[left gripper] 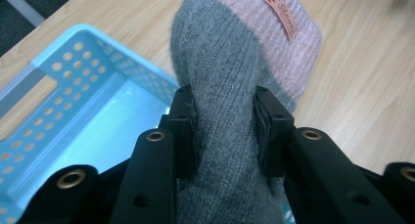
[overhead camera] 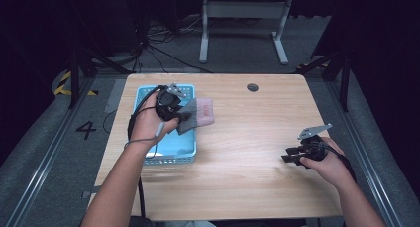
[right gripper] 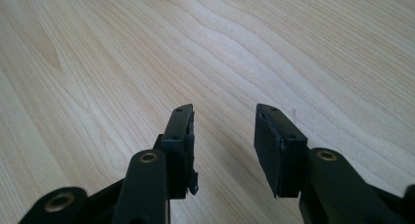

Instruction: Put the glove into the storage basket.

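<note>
Both forearms come in bare, no sleeves showing. The left gripper (overhead camera: 184, 116) is black with a grey three-cornered plate on top and a dark cable trailing off. The right gripper (overhead camera: 291, 157) matches: black jaws, brass-ringed screw holes, worn dark pads (right gripper: 270, 143).

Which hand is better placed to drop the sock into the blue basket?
Left. The left gripper is shut on the grey and pink sock, held right at the blue basket. The right gripper is open with nothing between its jaws, over bare table far from the basket.
</note>
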`<state>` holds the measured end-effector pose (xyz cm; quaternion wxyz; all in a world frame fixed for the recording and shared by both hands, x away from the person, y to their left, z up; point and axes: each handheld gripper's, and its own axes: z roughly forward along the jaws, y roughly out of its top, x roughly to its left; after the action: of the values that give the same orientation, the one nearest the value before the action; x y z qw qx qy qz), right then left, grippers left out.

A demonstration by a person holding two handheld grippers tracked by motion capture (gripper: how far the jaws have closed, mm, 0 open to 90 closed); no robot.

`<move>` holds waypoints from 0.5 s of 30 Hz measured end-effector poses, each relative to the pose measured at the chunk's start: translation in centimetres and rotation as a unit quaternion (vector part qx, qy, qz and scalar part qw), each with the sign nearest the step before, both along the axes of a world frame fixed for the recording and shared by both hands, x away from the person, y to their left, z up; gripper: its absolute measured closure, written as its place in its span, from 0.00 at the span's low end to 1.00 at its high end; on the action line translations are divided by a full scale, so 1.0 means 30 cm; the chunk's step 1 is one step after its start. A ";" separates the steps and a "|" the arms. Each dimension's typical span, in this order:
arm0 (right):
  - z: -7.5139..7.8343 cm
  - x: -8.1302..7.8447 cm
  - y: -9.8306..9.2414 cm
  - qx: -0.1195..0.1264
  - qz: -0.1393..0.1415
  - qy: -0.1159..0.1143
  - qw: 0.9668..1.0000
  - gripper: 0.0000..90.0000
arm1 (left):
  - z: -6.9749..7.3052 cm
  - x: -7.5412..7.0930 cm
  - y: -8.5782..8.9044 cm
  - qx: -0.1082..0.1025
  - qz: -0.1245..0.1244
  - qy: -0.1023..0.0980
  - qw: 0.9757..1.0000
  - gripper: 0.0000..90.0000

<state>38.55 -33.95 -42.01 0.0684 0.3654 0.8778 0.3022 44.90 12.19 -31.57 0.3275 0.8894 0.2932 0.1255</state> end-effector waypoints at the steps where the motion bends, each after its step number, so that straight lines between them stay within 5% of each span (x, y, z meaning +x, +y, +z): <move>1: 0.000 0.000 0.000 0.000 0.000 0.000 1.000 0.67 | -0.001 0.002 0.008 -0.004 0.003 0.001 1.000 0.74; 6: -0.002 0.003 -0.006 0.002 -0.001 0.001 1.000 0.67 | -0.004 0.016 0.061 -0.019 0.019 0.001 1.000 0.74; 15: -0.001 0.042 0.016 0.003 0.012 0.003 1.000 0.66 | 0.017 0.067 0.135 0.004 0.037 0.007 0.999 0.74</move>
<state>39.81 -33.46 -42.04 0.0609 0.3555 0.8816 0.3043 46.91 16.24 -31.05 0.3176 0.8800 0.3273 0.1326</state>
